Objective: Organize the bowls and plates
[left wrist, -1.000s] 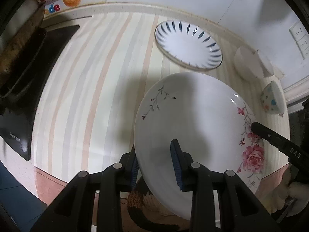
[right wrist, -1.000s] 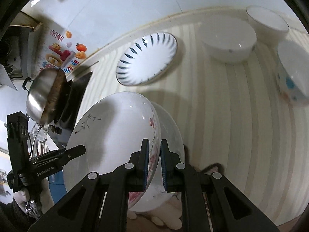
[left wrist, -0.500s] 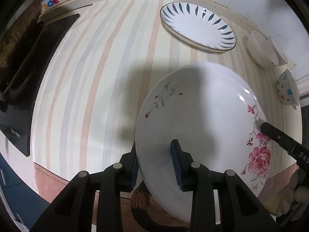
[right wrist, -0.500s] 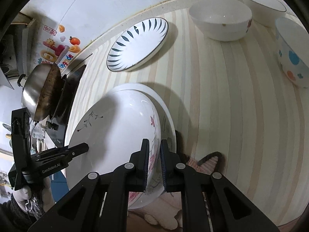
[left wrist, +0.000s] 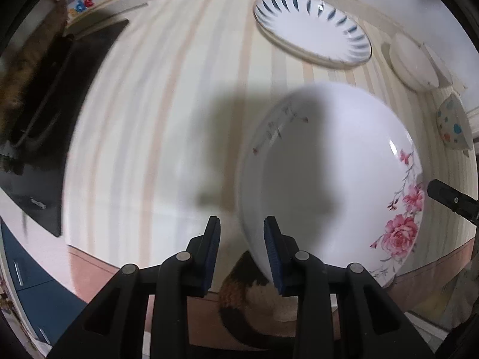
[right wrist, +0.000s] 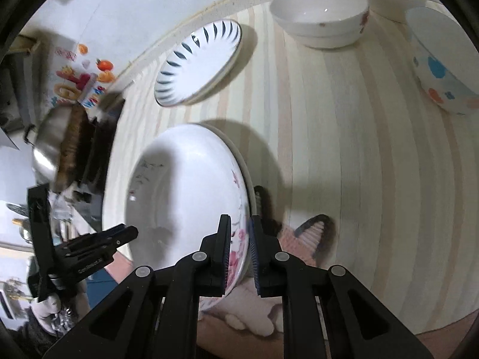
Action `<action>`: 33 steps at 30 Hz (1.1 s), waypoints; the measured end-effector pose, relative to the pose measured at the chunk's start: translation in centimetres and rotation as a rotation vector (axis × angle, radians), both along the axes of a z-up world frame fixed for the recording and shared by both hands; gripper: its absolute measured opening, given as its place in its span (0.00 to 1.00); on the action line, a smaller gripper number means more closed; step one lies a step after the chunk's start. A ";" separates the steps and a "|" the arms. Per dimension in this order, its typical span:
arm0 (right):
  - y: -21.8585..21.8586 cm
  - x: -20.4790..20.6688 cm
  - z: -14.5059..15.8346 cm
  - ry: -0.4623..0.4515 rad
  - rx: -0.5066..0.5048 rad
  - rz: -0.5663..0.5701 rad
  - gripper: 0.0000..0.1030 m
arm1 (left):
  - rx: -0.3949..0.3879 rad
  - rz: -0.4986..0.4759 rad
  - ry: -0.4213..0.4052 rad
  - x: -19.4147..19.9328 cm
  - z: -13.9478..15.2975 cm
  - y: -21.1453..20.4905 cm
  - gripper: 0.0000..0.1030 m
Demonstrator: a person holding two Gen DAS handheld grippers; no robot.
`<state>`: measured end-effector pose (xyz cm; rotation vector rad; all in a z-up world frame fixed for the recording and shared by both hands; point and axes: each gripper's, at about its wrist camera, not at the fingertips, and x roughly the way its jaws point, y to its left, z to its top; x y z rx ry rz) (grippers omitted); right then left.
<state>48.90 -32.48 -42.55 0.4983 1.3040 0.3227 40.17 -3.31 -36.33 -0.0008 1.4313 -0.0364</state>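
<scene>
A large white plate with pink roses (left wrist: pixel 329 185) lies low over the striped counter, on another white plate whose rim (right wrist: pixel 239 155) shows behind it. My left gripper (left wrist: pixel 241 248) is open; the plate's near rim sits between its jaws against the right pad, with a clear gap on the left. My right gripper (right wrist: pixel 239 248) is shut on the rose plate (right wrist: pixel 185 197) at its flowered rim. A blue-striped plate (left wrist: pixel 311 30) lies further back, also seen in the right wrist view (right wrist: pixel 197 62).
White bowls (right wrist: pixel 320 18) and a dotted bowl (right wrist: pixel 440 62) stand at the back right. A black stove (left wrist: pixel 51 113) with a steel wok (right wrist: pixel 57 146) is on the left. The counter's front edge runs just below both grippers.
The rose plate has come down towards the counter onto the plate below. My left gripper has opened and let go of the rim; the left view has shifted left.
</scene>
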 end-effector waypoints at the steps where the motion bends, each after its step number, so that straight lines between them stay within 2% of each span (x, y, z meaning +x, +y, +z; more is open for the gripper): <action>1: -0.3 0.1 0.6 -0.003 0.010 -0.006 0.15 | 0.002 0.005 -0.012 0.2 0.8 0.3 0.27; 4: -1.0 0.8 2.5 -0.018 0.007 -0.028 0.15 | -0.014 0.015 -0.059 1.8 3.5 1.0 0.27; 6: -1.2 1.9 3.9 -0.026 0.018 -0.051 0.21 | -0.026 0.011 -0.090 4.0 5.0 1.1 0.29; 8: -1.0 3.8 5.2 -0.043 0.024 -0.066 0.34 | -0.037 0.015 -0.106 6.6 5.6 1.4 0.31; 9: -0.7 5.1 5.6 -0.053 0.019 -0.071 0.36 | -0.042 0.014 -0.107 8.0 5.5 1.4 0.32; 11: 0.0 7.8 5.8 -0.062 -0.004 -0.082 0.37 | -0.058 0.008 -0.088 11.7 4.8 1.6 0.32; 15: 1.0 13.2 4.5 -0.042 -0.058 -0.110 0.37 | -0.088 -0.008 -0.032 18.1 1.9 1.5 0.32; 21: 1.3 19.1 0.9 0.020 -0.126 -0.140 0.37 | -0.086 -0.078 0.007 24.6 -1.9 0.0 0.32; 25: 1.1 21.2 -0.6 0.046 -0.123 -0.154 0.37 | -0.081 -0.114 0.043 27.0 -3.8 -0.7 0.33; 26: 1.1 21.5 -0.9 0.050 -0.126 -0.153 0.34 | -0.095 -0.122 0.050 27.4 -4.1 -0.9 0.33; 30: 2.2 22.7 -1.1 0.040 -0.135 -0.114 0.34 | -0.128 -0.167 0.050 28.3 -4.6 -2.0 0.32; 33: 3.1 23.3 -1.3 0.043 -0.168 -0.094 0.30 | -0.146 -0.200 0.038 28.4 -4.5 -2.5 0.22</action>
